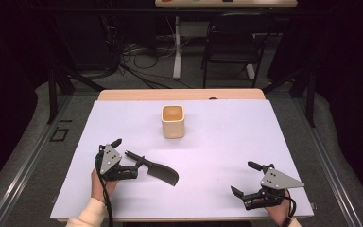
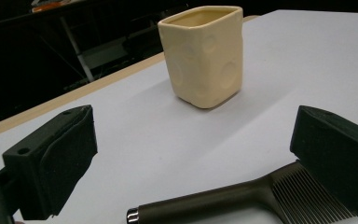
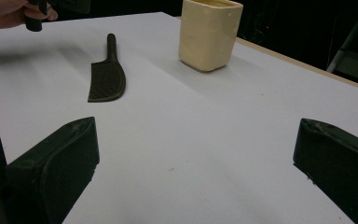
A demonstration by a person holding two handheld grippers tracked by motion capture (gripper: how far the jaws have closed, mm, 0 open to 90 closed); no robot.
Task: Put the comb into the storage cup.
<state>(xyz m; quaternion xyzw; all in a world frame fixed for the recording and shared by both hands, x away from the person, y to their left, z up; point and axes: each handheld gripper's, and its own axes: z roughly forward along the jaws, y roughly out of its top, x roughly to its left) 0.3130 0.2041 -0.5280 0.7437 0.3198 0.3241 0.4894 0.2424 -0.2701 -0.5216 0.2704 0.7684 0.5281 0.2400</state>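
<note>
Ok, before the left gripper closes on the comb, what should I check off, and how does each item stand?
1. Left gripper jaws open: ok.
2. Comb handle between the jaws: ok in the left gripper view, near its tip.
3. Comb flat on the table: ok.
4. Cup upright, apart from the comb: ok.
5. Right gripper open, far from the comb: ok.
6. Jaws low enough to grip: cannot tell.
</note>
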